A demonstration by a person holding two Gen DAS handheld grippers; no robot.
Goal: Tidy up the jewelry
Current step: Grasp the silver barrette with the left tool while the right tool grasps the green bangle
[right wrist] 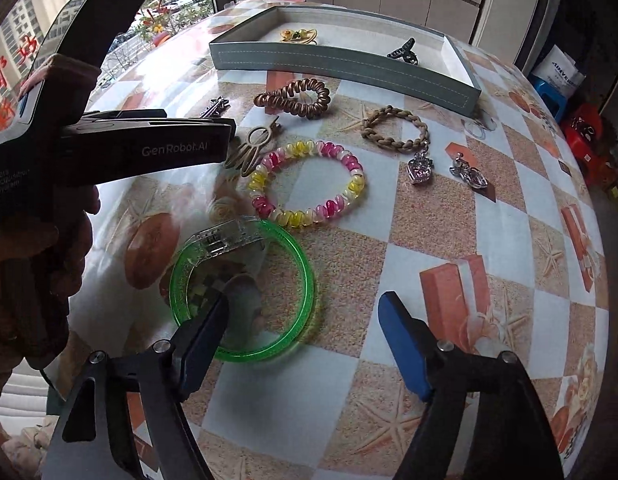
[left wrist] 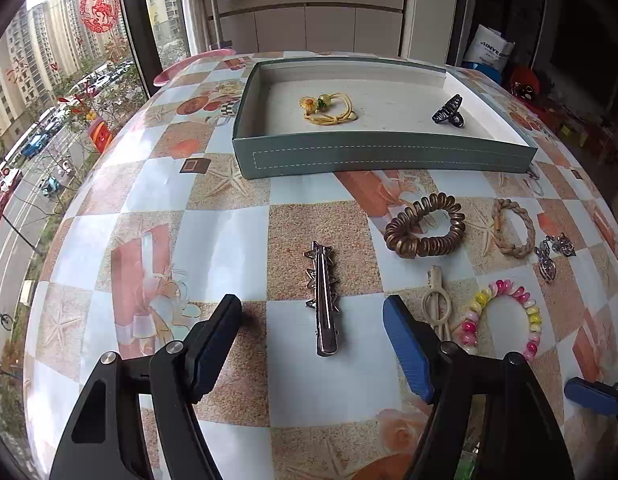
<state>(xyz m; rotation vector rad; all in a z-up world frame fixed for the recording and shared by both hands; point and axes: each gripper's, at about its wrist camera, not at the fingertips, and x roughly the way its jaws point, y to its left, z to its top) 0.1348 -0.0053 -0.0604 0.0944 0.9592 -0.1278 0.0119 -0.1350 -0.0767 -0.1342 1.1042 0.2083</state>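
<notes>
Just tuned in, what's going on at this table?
Jewelry is being sorted into the tray. A yellow hair tie and a black clip are already inside. The left claw is open and straddles a metal hair clip; the right claw is open over a green bangle. The other pieces lie on the table.

Checkered table (left wrist: 225,240) bearing green tray (left wrist: 385,156), metal clip (left wrist: 324,300), brown coil tie (left wrist: 425,232), braided ring (left wrist: 513,232), pink-yellow coil bracelet (right wrist: 307,184), green bangle (right wrist: 245,288).

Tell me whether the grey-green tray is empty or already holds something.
Not empty. The grey-green tray holds two pieces: a yellow hair tie with amber and green beads and a black claw clip. The other pieces lie outside it on the table.
</notes>
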